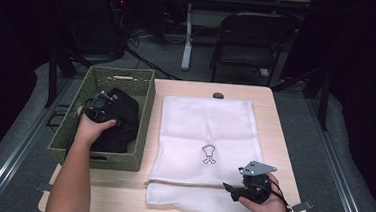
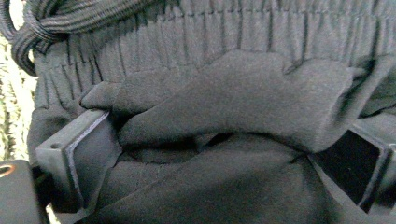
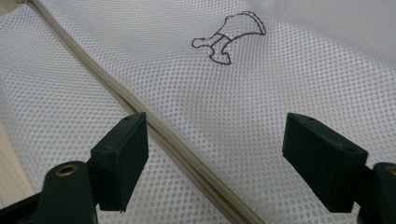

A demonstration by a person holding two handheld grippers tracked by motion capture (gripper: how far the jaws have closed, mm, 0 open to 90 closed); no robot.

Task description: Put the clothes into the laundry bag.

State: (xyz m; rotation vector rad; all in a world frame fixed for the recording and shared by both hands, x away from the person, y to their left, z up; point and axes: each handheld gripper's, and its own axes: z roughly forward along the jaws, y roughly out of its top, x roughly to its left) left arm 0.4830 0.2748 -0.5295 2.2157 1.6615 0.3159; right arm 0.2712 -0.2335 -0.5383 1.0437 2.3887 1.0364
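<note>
Black fabric is bunched up between the jaws of the left gripper (image 2: pixel 224 154), looks like a pair of shorts or sweatpants (image 2: pixel 243 88) going by the gathered elastic waistband and the drawstring cord (image 2: pixel 56 18) up in the corner. In the high view the left gripper (image 1: pixel 100 107) is down inside the green woven basket (image 1: pixel 142 90) with the dark clothing (image 1: pixel 122 126) piled in it, basket sitting at the left edge of the wooden table (image 1: pixel 279 127). Jaws are spread pretty wide with a fold of cloth sitting between them, so I'd say it hasn't clamped yet, more like mid-grab

Over on the other side the right gripper (image 1: pixel 244 189) hovers at the near edge of the white mesh laundry bag (image 1: pixel 205 122), which lies flat on the table just beside the basket. Its jaws stand wide apart with nothing in them, straddling the bag's zipper line (image 3: pixel 154 133), and you can see the little embroidered outline logo (image 3: pixel 229 37) past them

My guess at the step: picking the garment out of the basket to stuff it in the bag. Next move probably needs the left jaws to close firmly on that fold, and the right to pinch the mesh by the zipper so the mouth can be opened
</note>
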